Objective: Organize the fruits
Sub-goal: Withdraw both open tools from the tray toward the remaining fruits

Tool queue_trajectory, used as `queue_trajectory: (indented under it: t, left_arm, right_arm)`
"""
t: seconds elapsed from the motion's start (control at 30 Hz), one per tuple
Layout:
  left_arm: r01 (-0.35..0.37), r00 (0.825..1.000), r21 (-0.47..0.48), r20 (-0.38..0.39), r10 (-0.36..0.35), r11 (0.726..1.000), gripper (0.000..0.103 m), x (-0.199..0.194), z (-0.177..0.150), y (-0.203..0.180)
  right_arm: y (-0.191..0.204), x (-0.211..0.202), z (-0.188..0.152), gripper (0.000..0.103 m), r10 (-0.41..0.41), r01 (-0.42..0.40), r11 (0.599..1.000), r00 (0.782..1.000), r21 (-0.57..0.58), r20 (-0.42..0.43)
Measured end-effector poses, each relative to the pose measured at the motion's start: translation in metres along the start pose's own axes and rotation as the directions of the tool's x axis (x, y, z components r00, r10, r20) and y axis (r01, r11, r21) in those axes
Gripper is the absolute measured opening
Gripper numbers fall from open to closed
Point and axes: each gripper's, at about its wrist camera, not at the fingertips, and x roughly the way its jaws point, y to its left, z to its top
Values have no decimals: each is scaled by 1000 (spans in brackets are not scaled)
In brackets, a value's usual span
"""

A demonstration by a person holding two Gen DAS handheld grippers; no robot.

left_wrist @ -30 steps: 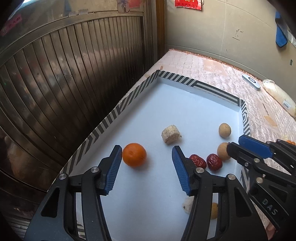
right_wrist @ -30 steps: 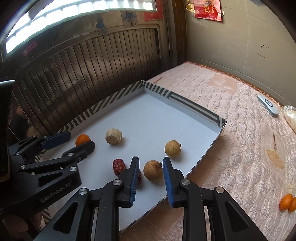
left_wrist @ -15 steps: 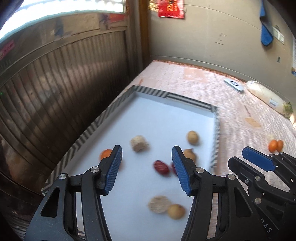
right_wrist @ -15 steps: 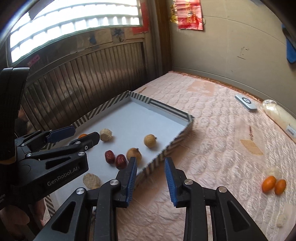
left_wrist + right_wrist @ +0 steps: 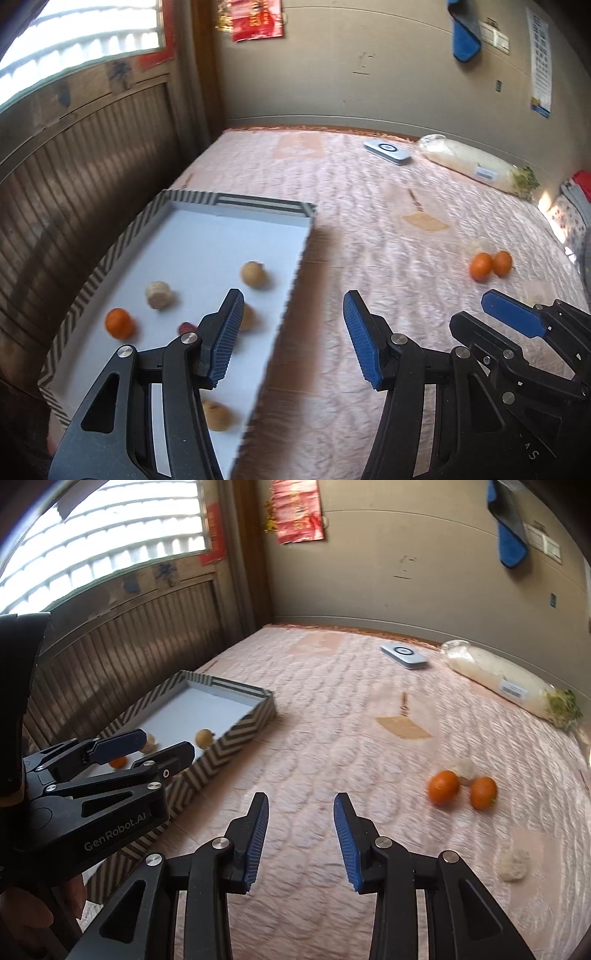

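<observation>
A pink quilted bed (image 5: 314, 738) carries a striped tray (image 5: 236, 734); two oranges (image 5: 443, 787), a white remote (image 5: 404, 656) and a bagged radish (image 5: 509, 685) lie on it.

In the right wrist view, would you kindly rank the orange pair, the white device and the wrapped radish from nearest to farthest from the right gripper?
From the right gripper:
1. Orange pair, ahead to the right.
2. White device, far ahead near the wall.
3. Wrapped radish, far right; too close to the device to call.

Inside the tray (image 5: 236, 738) at the bed's (image 5: 332, 746) left edge, several fruits; well right, two oranges (image 5: 443, 787) touching.
</observation>
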Motion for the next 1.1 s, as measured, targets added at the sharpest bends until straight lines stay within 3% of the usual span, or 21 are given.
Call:
queue_trajectory:
  t: [0.4, 0.7, 0.97, 1.1]
  left_arm:
    - [79, 997, 91, -7, -79, 993, 56, 2, 3, -59]
    - [145, 989, 134, -58, -138, 980, 56, 18, 6, -91]
    - [185, 981, 157, -96, -171, 970, 56, 32, 8, -112]
    - [207, 976, 166, -108, -191, 964, 56, 39, 11, -121]
  right_arm:
    - [-65, -31, -24, 36, -108, 108, 989, 994, 98, -6]
    - [-130, -48, -54, 37, -226, 234, 954, 972, 187, -64]
    - [-161, -51, -72, 39, -233, 254, 939, 966, 231, -115]
    - [-165, -37, -68, 39, -183, 208, 945, 976, 253, -121]
